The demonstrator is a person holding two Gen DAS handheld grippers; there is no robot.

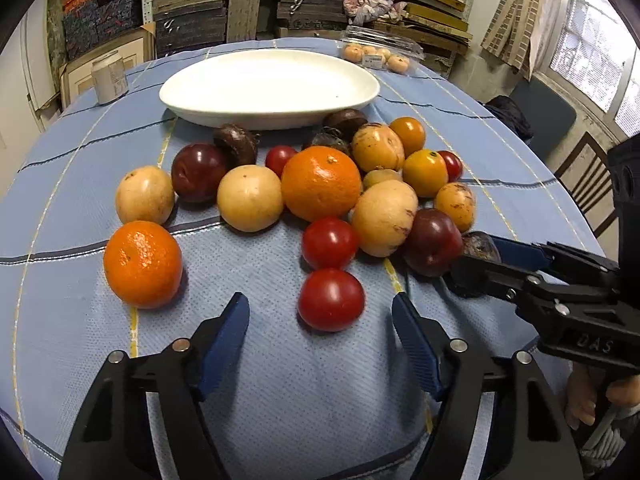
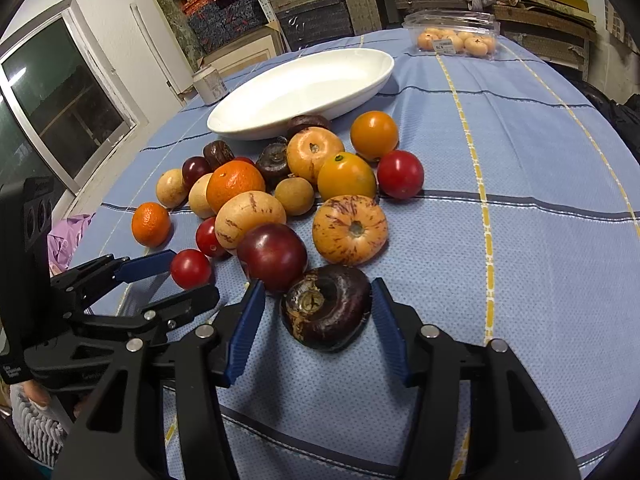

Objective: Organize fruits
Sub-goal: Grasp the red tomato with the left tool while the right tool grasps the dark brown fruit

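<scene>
Fruits (image 1: 320, 184) unlabeled; right hand-held gripper (image 1: 476, 264) body reads "DAS".

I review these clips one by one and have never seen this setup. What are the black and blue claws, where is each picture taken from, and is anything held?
No robot: a person holds two hand grippers, each with a fisheye camera looking along its blue fingers. The left view shows the left gripper open, just short of a red tomato. The right view shows the right gripper open around a dark purple-brown fruit, its pads not visibly pressing it, so nothing is held. On the blue tablecloth lie mixed fruits, an empty white oval dish, a can and a clear fruit punnet.
</scene>
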